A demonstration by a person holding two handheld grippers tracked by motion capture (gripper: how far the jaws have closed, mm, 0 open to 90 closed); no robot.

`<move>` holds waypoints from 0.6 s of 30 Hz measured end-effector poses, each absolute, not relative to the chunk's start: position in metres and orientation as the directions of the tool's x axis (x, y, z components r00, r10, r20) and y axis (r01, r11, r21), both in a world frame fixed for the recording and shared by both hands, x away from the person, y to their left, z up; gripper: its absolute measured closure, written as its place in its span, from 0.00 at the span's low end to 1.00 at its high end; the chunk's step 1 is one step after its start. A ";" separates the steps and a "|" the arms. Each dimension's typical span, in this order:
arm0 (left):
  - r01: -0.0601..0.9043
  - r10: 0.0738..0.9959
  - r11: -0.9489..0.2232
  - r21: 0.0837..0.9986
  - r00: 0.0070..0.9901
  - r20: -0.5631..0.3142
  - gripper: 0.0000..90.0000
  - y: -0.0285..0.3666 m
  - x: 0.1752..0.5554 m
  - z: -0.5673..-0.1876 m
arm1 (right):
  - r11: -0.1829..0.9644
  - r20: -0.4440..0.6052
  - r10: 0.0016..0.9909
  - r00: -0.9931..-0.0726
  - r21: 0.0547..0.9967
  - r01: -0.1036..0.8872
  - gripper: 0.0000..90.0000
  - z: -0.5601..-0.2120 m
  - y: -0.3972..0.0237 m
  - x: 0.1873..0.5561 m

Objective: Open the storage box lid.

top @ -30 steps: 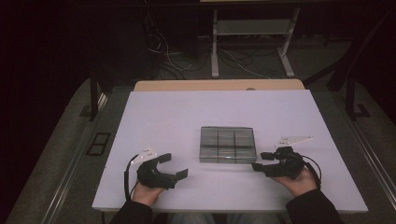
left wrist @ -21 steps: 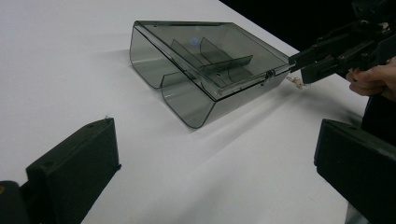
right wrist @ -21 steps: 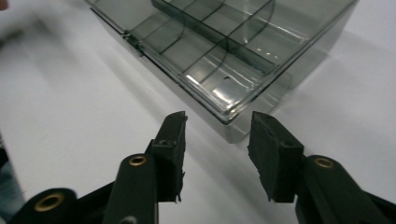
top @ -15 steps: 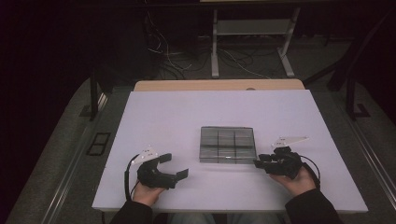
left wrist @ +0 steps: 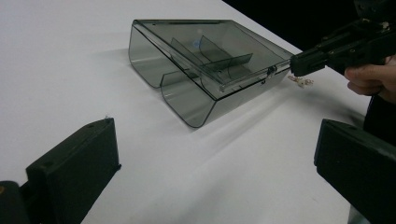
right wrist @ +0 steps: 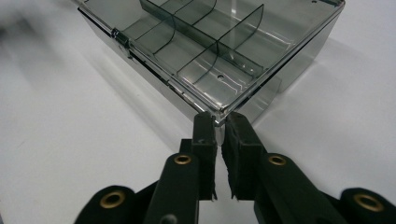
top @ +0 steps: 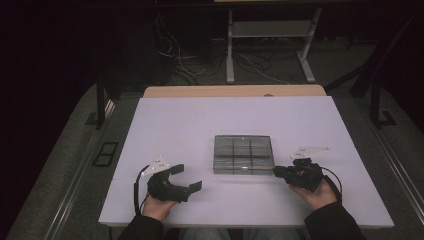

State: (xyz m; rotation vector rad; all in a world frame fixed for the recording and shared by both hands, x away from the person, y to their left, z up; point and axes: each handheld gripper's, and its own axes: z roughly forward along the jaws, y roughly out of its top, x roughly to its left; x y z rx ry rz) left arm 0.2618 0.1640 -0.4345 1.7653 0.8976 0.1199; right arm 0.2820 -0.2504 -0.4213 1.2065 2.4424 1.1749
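Left gripper (top: pixel 187 181) at the near left of the bench (top: pixel 200 130), black, blocky, spread wide with nothing between its jaws, resting well apart from the box. Trailing from it, a dark cable looping back toward the person's hand.

In the middle, slightly right: clear box (top: pixel 243 154) of smoky transparent plastic, flat and rectangular, lid down, split inside by thin partitions into a grid of compartments; rounded lower edges and a small latch on its near side, seen from the left gripper view (left wrist: pixel 210 70). Lying flat on the plain white, matte bench, with open surface all around.

Right gripper (top: pixel 278 171) at the near right, just closed to a narrow slit, pinching the near right corner of the box's lid edge between its pads (right wrist: pixel 204 135). Brass-coloured rivets on the black jaw arms. Small pale scrap (left wrist: pixel 301 81) on the bench beneath that gripper's tip.

Beyond the far edge, a wooden tabletop (top: pixel 235 91), then a dark floor with loose cables (top: pixel 200 62) and a metal stand (top: pixel 270 35).
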 end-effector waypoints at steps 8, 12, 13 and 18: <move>0.510 0.619 -0.108 0.853 0.706 -0.344 0.00 0.165 0.264 -0.433 | 0.320 0.235 0.715 -0.658 0.727 0.608 0.99 -0.420 -0.253 0.287; 0.514 0.620 -0.113 0.850 0.705 -0.344 0.00 0.165 0.270 -0.431 | 0.319 0.236 0.705 -0.668 0.737 0.597 0.99 -0.419 -0.253 0.290; 0.513 0.620 -0.116 0.851 0.706 -0.341 0.00 0.164 0.271 -0.430 | 0.319 0.240 0.703 -0.670 0.735 0.598 0.99 -0.418 -0.253 0.291; 0.493 0.628 -0.155 0.856 0.718 -0.299 0.00 0.161 0.277 -0.427 | 0.326 0.235 0.690 -0.685 0.744 0.583 0.99 -0.414 -0.252 0.295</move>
